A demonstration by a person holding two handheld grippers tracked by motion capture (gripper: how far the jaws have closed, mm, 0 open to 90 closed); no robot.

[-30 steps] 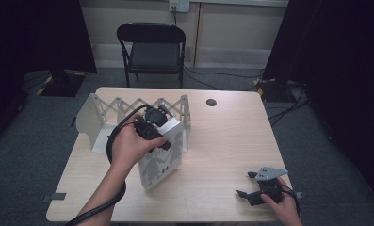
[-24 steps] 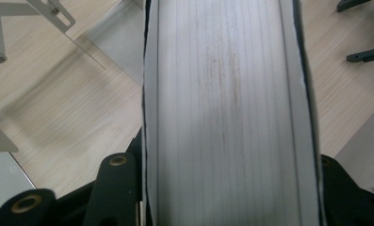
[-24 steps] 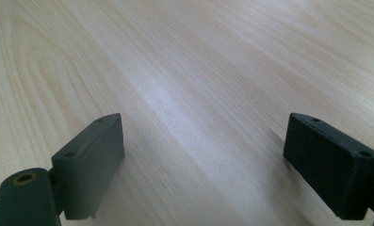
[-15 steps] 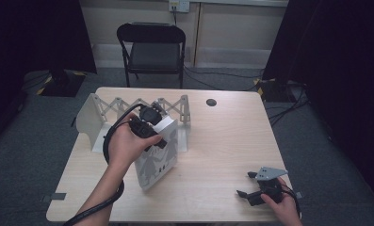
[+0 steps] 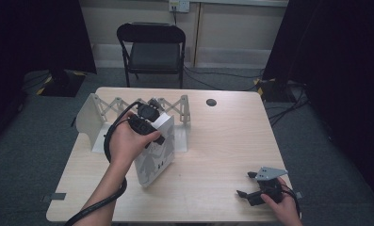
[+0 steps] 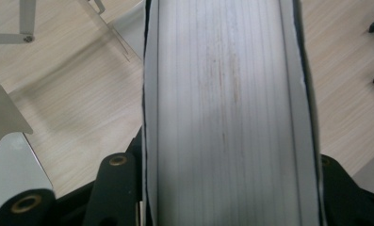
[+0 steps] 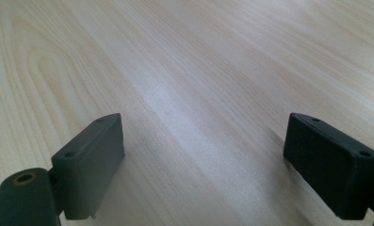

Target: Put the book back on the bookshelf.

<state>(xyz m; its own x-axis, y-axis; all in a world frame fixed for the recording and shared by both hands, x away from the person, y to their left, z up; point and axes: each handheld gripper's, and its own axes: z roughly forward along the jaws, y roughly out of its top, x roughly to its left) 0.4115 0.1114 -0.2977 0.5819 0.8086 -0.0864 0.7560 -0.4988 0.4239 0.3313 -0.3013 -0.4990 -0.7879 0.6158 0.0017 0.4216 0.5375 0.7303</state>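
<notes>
We have the book (image 5: 155, 148) clamped by its top edge in the left gripper (image 5: 146, 120), jaws tight on both covers, and it stands tilted just in front of the expanding rack (image 5: 110, 107). By our reading, the step in hand is carrying it to the rack. Next we should straighten it and slide it between the rack's ends. Our right gripper (image 5: 251, 184) rests well to the right of the rack, jaws wide apart on nothing.
</notes>
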